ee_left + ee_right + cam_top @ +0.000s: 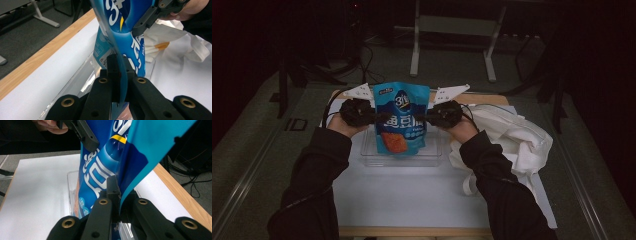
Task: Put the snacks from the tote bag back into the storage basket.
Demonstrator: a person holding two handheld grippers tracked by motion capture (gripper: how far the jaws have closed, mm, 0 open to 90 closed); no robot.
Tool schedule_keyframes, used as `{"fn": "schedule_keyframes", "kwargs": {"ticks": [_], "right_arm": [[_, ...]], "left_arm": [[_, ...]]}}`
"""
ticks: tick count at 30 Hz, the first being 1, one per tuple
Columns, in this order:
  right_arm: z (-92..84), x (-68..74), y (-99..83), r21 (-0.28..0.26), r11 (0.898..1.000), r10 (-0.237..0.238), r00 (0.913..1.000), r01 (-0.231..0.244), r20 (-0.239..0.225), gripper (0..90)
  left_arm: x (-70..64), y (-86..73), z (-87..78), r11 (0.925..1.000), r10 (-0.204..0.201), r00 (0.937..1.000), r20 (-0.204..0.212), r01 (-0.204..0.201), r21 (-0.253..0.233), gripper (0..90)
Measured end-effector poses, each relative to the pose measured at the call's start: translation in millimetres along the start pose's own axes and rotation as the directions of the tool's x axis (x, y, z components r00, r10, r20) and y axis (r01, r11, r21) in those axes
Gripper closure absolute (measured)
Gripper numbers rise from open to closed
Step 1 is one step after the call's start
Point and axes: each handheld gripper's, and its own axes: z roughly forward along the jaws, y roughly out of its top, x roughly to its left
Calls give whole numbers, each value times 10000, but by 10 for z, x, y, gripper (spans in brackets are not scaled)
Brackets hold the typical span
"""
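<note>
My left gripper [379, 117] and right gripper [424, 118] each pinch a side edge of the glossy blue snack pouch [401, 117], holding it upright over the clear plastic tray [432, 159] mid-desk; crumpled white cloth bag [512, 137] lies toward the right edge.

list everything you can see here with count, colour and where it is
snack bag: 1, blue with an orange patch, held upright over the tray by both side edges
tray: 1, clear plastic, on the white sheet under the bag
white sheet: 1, white, covering the table top
table: 1, wooden edge, centre
cloth bag: 1, white, crumpled right of the tray
frame legs: 2, pale grey, on the floor beyond the table
left hand-held gripper: 1, black, shut on the bag's left edge
right hand-held gripper: 1, black, shut on its right edge
sleeves: 2, dark, from the bottom
</note>
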Motion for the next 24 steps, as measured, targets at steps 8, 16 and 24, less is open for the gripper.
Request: {"fn": "schedule_keyframes", "kwargs": {"ticks": [8, 16, 24], "right_arm": [[32, 35, -89, 50, 9999, 143, 9999, -143, -48, 890], [95, 44, -155, 323, 9993, 178, 9998, -176, -46, 889], [154, 52, -229, 506, 9983, 280, 9995, -273, -124, 889]], "left_arm": [[2, -79, 39, 9999, -149, 9998, 137, 148, 78, 900], [45, -175, 107, 9994, -318, 9990, 327, 313, 180, 900], [48, -270, 141, 9993, -305, 9986, 439, 294, 247, 898]]}}
